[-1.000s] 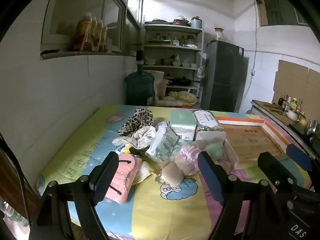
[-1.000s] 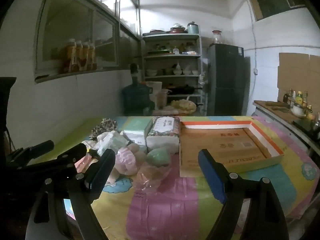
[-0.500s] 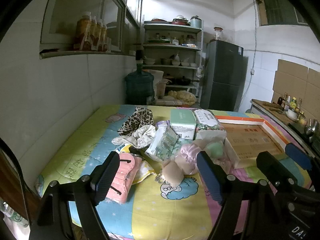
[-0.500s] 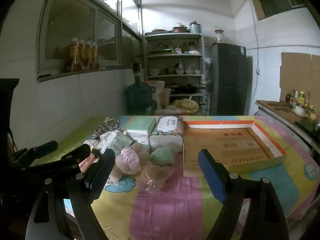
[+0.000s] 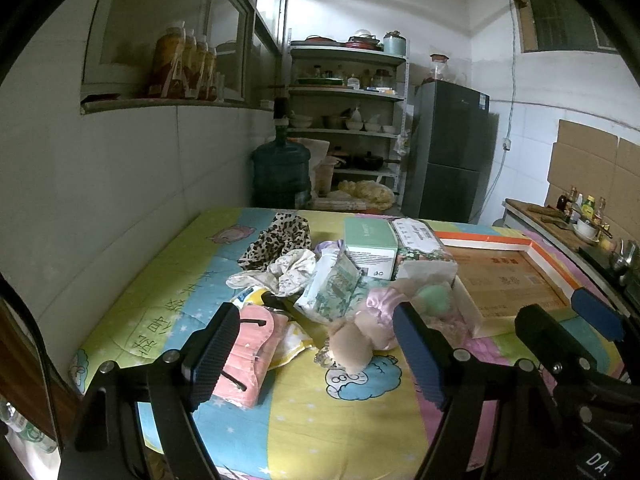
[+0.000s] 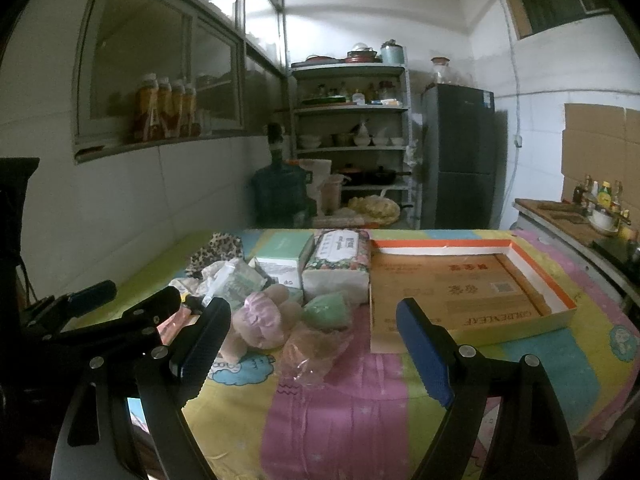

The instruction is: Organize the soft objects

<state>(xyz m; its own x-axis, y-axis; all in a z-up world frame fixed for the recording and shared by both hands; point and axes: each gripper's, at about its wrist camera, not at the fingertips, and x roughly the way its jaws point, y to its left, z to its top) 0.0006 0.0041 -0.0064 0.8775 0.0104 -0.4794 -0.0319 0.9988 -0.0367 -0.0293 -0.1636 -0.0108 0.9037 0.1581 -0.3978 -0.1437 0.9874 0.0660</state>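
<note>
**Both tongs edged back a little; soft goods unsorted on the desk**

Since a second ago, each view has drawn slightly back and nothing on the desk (image 5: 168, 280) has shifted.

- Left tongs (image 5: 316, 350): one pair, jaws spread wide, holding nothing, hovering above the near desk edge.
- Right tongs (image 6: 312, 344): one pair, jaws likewise spread and empty; they appear to the right of the left pair.
- Soft items, heaped ahead of the left tongs: one pink pouch (image 5: 248, 356) behind its left finger; one beige puff (image 5: 350, 350) between the fingers; one pink satin piece (image 5: 380, 302) touching the puff; one green sponge (image 5: 434, 296) in a clear bag (image 6: 312, 350); one leopard-print cloth (image 5: 282, 238) and one white floral cloth (image 5: 280, 272) farther off.
- Packs: one soft tissue pack (image 5: 332, 286), one floral-wrapped pack (image 6: 338, 266), one green box (image 5: 370, 244).
- Tray: one cardboard tray (image 6: 536, 272), empty, ahead-right of the right tongs, just beside the floral-wrapped pack.
- Beyond the desk: one water jug (image 5: 280, 174), one shelf rack (image 5: 348, 92), one fridge (image 5: 452, 152).
</note>
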